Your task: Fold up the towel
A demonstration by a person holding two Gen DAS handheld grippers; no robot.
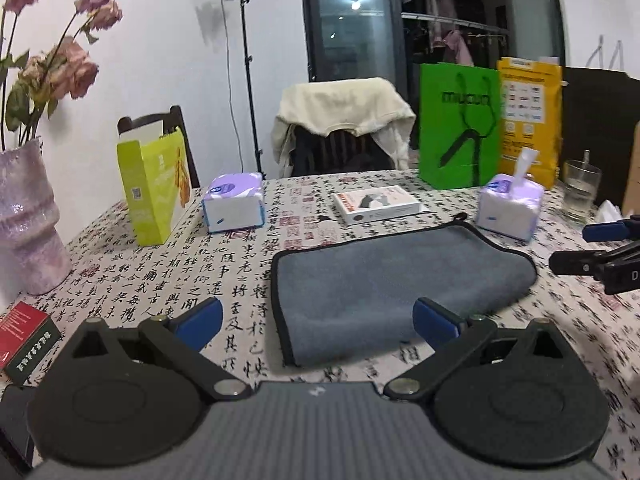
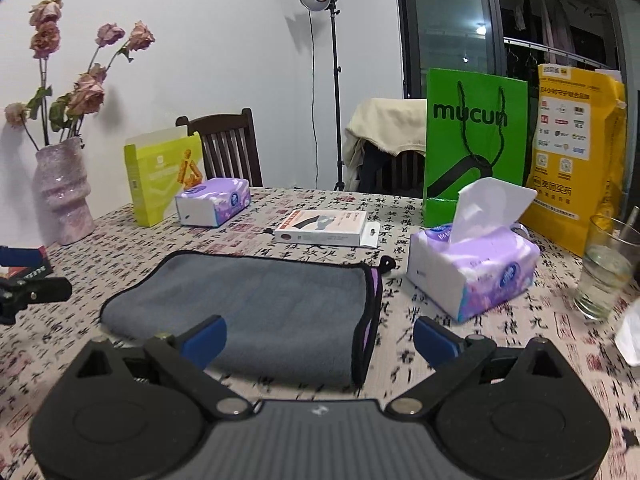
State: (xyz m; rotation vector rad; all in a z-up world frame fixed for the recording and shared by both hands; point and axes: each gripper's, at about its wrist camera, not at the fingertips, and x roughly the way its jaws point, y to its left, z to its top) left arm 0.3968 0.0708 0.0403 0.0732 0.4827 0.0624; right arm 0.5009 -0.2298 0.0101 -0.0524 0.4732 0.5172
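Observation:
A grey towel (image 1: 384, 284) with black trim lies folded flat on the calligraphy-print tablecloth; it also shows in the right wrist view (image 2: 256, 312), with a purple underside at its right edge. My left gripper (image 1: 318, 322) is open and empty, hovering above the towel's near left edge. My right gripper (image 2: 320, 338) is open and empty, above the towel's near right edge. The right gripper shows at the far right of the left wrist view (image 1: 600, 248); the left gripper shows at the far left of the right wrist view (image 2: 24, 276).
Behind the towel lie a white flat box (image 1: 378, 204), two tissue packs (image 1: 232, 202) (image 2: 474, 268), a yellow-green carton (image 1: 154, 188), a green bag (image 2: 474, 140), a yellow bag (image 2: 576, 148) and a glass (image 2: 608, 268). A vase (image 1: 28, 220) stands left, with a red box (image 1: 24, 336) near it.

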